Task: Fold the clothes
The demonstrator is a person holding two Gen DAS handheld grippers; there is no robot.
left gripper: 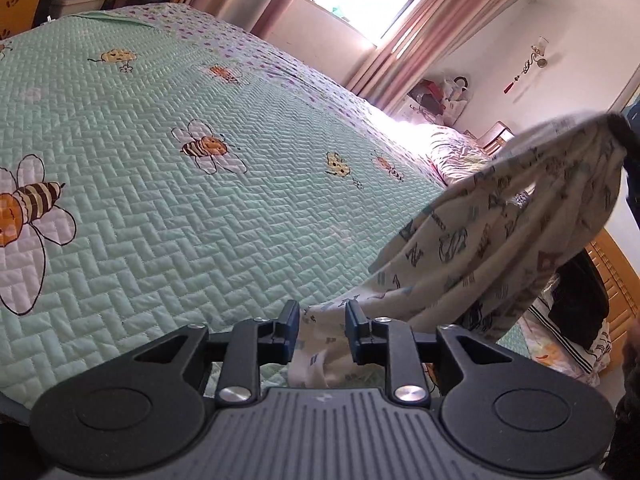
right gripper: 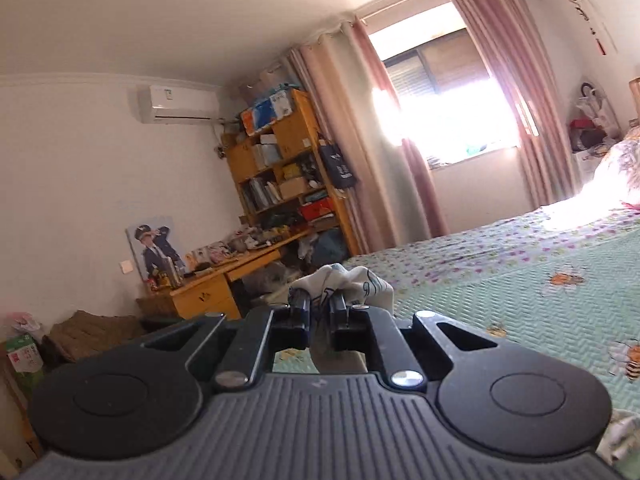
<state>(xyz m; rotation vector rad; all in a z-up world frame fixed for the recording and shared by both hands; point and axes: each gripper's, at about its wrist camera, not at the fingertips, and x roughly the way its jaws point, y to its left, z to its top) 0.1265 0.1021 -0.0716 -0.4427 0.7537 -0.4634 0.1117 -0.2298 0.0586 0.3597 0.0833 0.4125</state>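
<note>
I've got the R gripper point(right gripper: 320, 305) pinching the printed garment point(left gripper: 500, 220) up high, L gripper point(left gripper: 322, 312) fingers apart w/ cloth loose between, so regrip before lowering onto the bed point(left gripper: 200, 200).

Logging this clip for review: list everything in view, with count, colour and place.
garment: one, white with letter print, hanging over the bed's near edge
quilt: one, mint green with bees, covering the bed
curtains: pink, beside the window
shelf: one, yellow wood, in the corner
desk: one, yellow wood, cluttered
air conditioner: one, white, high on the wall
left gripper: black, open, cloth between the fingers
right gripper: black, shut on the garment, raised
</note>
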